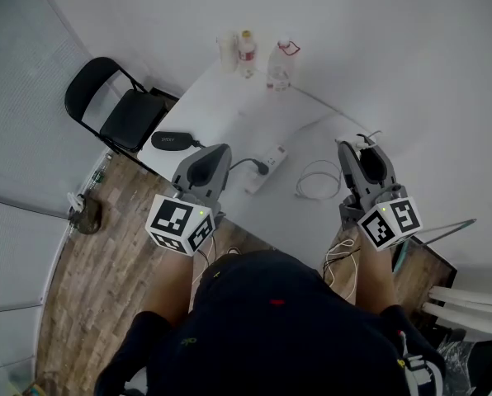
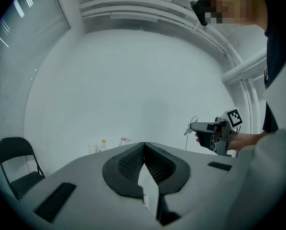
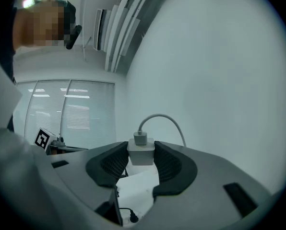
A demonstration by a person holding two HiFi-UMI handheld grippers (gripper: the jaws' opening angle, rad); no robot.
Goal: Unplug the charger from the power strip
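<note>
The right gripper (image 3: 141, 147) is clamping the small white cube charger (image 3: 141, 155), holding it clear above the white plastic power strip (image 1: 267, 168) lying on the white table (image 1: 229, 97). Unplugging looks done. The left gripper (image 2: 144, 145) is sitting pinched together, empty.

The charger's (image 3: 141, 153) cable (image 3: 157, 116) runs out of sight behind the fingers (image 3: 174, 164)

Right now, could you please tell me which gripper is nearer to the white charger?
Right. The right gripper is closed on the charger itself; the left gripper, shut and empty, is held apart from it.
</note>
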